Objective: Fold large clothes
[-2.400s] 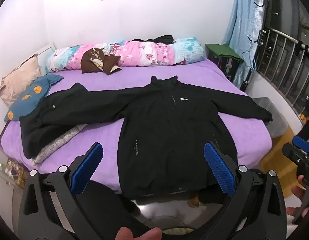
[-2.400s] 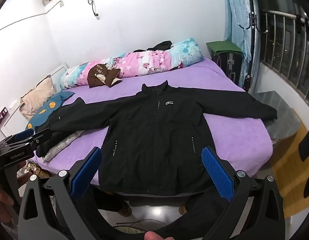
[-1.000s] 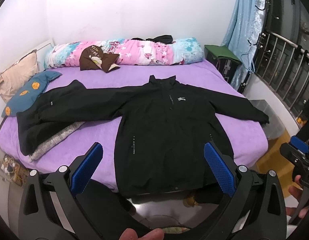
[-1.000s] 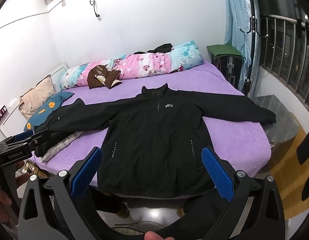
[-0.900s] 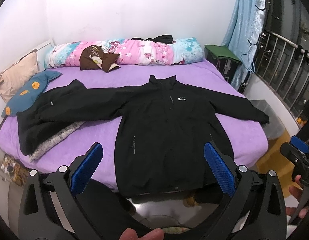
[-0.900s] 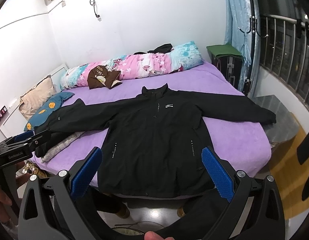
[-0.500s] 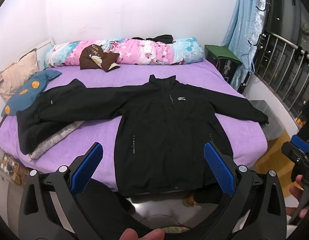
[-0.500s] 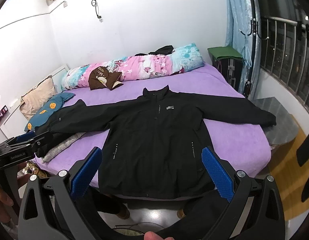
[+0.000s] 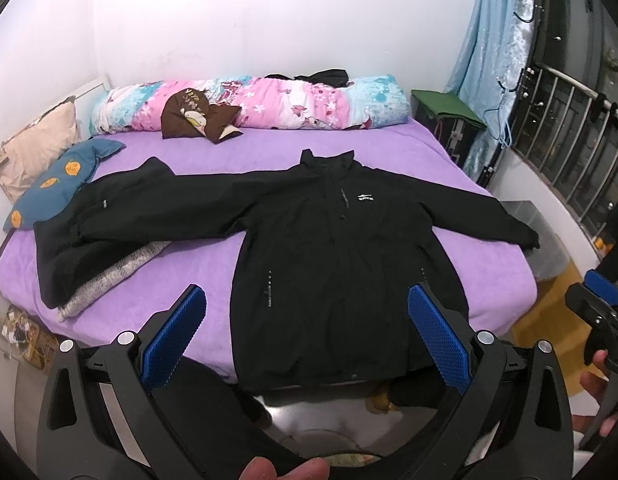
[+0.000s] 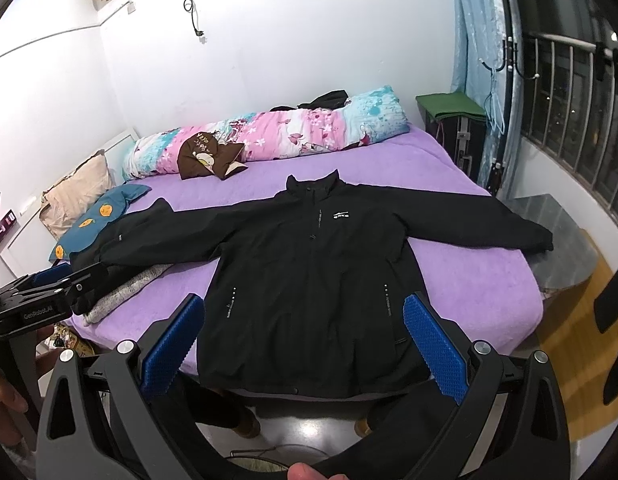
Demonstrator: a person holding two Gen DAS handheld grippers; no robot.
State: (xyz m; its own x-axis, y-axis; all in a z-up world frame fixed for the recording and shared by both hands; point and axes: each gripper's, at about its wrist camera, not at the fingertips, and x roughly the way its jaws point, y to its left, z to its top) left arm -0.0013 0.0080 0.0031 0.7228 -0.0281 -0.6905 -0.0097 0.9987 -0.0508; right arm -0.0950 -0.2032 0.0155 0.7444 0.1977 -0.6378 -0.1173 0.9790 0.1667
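Both blue-padded grippers, left gripper (image 9: 307,334) and right gripper (image 10: 305,336), are held spread and empty; the large black zip-front jacket (image 9: 341,264) is spread flat on the purple bed (image 9: 197,280), unfolded. A sleeve must be grasped next.

Purple bed (image 9: 197,268) bears spread black jacket (image 9: 341,264), pillows (image 9: 57,184).

One bed (image 9: 389,152). One black jacket (image 9: 341,248) spread flat, both sleeves out. One second black garment (image 9: 69,248) atop one grey one (image 9: 109,280). One rolled floral quilt (image 9: 301,104), one brown cushion (image 9: 193,114), one blue pillow (image 9: 57,180), one beige pillow (image 9: 33,148). Two hand-held grippers: left (image 9: 307,324), right (image 10: 303,324).
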